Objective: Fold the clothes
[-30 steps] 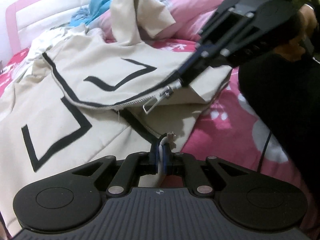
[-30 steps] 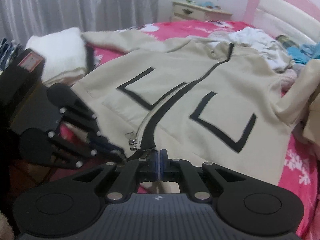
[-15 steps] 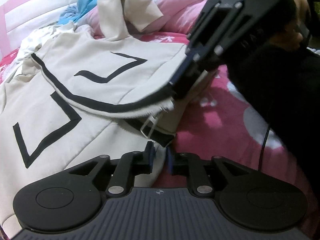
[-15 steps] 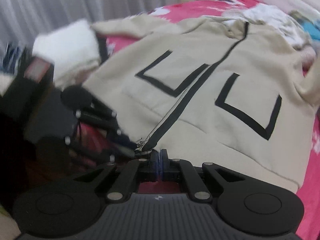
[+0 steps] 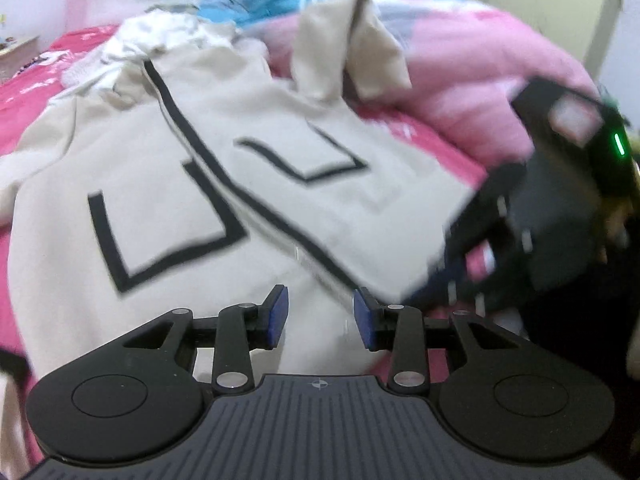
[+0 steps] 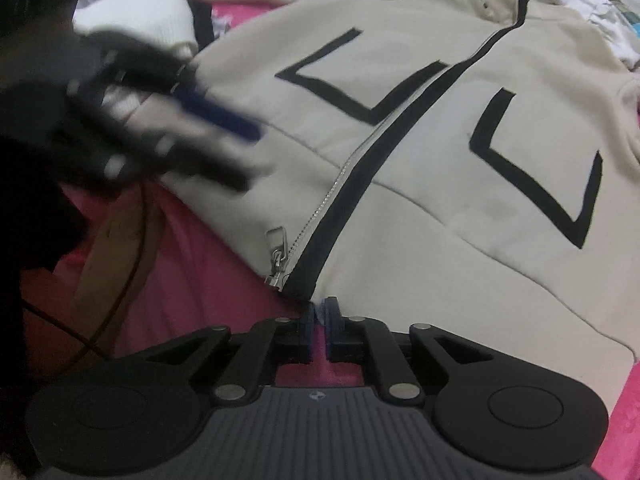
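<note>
1. While lying spread front-up across the pink bed sheet point(image 6: 200, 272), beige zip jacket point(image 6: 440, 160) with black trim, zipper pull point(image 6: 278, 252) at the bottom hem.
2. Left tongs point(image 5: 320, 316): spread apart, empty, just above the jacket hem.
3. Right tongs point(image 6: 319, 320): pressed together, pinching the jacket hem beside the zipper.
4. Pink quilt point(image 5: 480, 80) heaped beyond the jacket.

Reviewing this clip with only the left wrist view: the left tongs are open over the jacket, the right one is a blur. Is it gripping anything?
Observer: Yes. The right tongs are shut on the jacket hem, at the front opening.
Operator: Where's the zipper pull?
Observer: The pull lies at the hem, just left of that grip.
Operator: Anything else nearby?
Observer: A white cloth lies by the jacket's sleeve.
</note>
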`<action>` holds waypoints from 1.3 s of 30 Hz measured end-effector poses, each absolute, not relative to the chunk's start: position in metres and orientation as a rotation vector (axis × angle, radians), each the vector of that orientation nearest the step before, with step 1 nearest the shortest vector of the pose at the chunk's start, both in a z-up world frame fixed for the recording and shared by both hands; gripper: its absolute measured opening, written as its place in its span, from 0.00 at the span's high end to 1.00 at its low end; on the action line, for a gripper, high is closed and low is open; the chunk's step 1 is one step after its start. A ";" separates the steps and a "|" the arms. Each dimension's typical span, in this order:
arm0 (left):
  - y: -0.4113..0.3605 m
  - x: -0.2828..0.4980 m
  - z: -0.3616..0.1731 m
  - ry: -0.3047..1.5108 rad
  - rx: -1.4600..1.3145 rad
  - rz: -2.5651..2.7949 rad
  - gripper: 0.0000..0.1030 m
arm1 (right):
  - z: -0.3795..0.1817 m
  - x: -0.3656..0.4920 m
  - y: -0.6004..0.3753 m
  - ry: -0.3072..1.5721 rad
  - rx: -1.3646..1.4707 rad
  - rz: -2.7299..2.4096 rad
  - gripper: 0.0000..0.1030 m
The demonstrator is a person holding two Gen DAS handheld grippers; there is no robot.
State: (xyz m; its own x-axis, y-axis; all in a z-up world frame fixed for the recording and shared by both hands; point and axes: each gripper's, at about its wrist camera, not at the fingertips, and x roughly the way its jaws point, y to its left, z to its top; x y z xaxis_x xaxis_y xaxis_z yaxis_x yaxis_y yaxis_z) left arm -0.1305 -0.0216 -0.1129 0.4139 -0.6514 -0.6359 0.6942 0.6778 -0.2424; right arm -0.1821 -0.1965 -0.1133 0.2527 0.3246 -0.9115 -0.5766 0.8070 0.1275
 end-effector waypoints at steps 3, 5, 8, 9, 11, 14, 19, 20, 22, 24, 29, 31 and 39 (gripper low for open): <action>-0.042 -0.111 -0.115 0.741 0.034 -0.838 0.65 | -0.102 -0.185 -0.205 1.162 -0.209 0.660 0.51; -0.052 -0.101 -0.117 0.737 0.029 -0.846 0.65 | -0.094 -0.186 -0.211 1.161 -0.180 0.686 0.49; -0.061 -0.097 -0.123 0.747 0.056 -0.873 0.65 | -0.069 -0.175 -0.239 1.142 -0.072 0.697 0.49; -0.061 -0.098 -0.125 0.751 0.063 -0.876 0.65 | -0.060 -0.166 -0.251 1.123 -0.032 0.682 0.49; -0.063 -0.100 -0.128 0.758 0.077 -0.882 0.65 | -0.047 -0.135 -0.269 1.076 0.039 0.616 0.49; -0.065 -0.103 -0.134 0.768 0.098 -0.891 0.65 | -0.036 -0.078 -0.281 0.988 0.087 0.509 0.54; -0.068 -0.108 -0.143 0.785 0.133 -0.907 0.65 | -0.050 0.031 -0.269 0.869 0.063 0.317 0.71; -0.067 -0.108 -0.144 0.789 0.128 -0.908 0.65 | -0.059 0.051 -0.270 0.864 0.056 0.277 0.73; -0.065 -0.107 -0.145 0.793 0.114 -0.912 0.65 | -0.081 0.089 -0.274 0.865 0.032 0.198 0.73; -0.063 -0.106 -0.146 0.795 0.104 -0.920 0.65 | -0.105 0.121 -0.282 0.878 0.010 0.110 0.76; -0.056 -0.099 -0.147 0.819 0.049 -0.951 0.65 | -0.126 0.143 -0.323 0.880 0.160 -0.013 0.78; -0.054 -0.095 -0.148 0.831 0.026 -0.966 0.65 | -0.107 0.130 -0.335 0.806 0.236 -0.002 0.76; -0.048 -0.086 -0.152 0.866 -0.039 -1.007 0.65 | -0.064 0.163 -0.341 0.685 0.258 0.035 0.45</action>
